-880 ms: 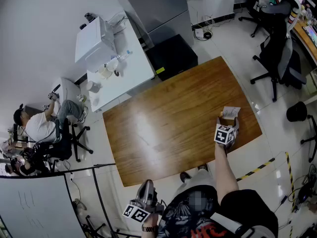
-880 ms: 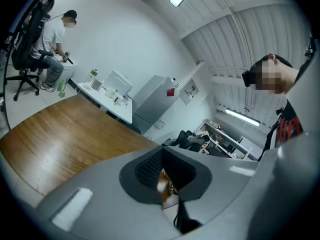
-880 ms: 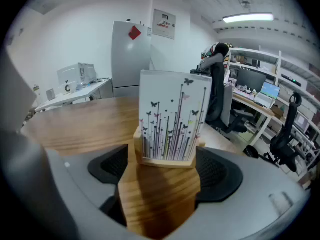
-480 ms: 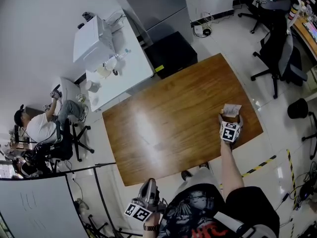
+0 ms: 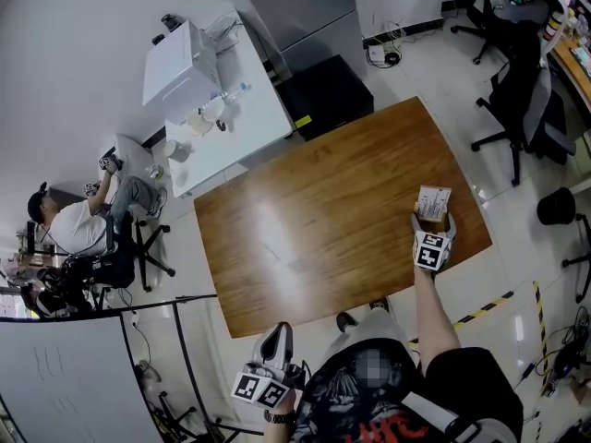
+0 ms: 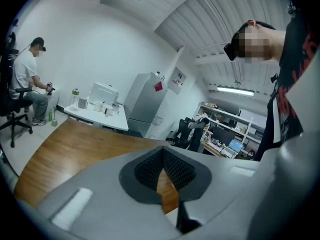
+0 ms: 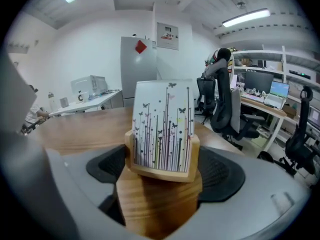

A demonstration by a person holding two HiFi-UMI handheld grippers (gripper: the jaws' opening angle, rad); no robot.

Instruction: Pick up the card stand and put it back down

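The right gripper (image 5: pixel 432 229) is reaching out over the wooden table (image 5: pixel 314 220), and its tongs are standing wide apart, released. The card stand (image 7: pixel 162 129) is sitting right between them. It is resting upright on the tabletop, not lifted. Its wooden base (image 7: pixel 161 173) is lying between the two dark pads (image 7: pixel 220 176), and its white card, printed with thin lines and butterflies, is facing the gripper's camera. From the head view, the stand is sitting near the table's right-hand corner, close to the edge nearest the person.

The left gripper (image 5: pixel 277 335) is hanging low beside the person's body, off the table's near edge. Its tongs are clenched together at the tips, with nothing between them. Far off to the left, a seated person (image 5: pixel 69 233) is working near a white table (image 5: pixel 249 118).
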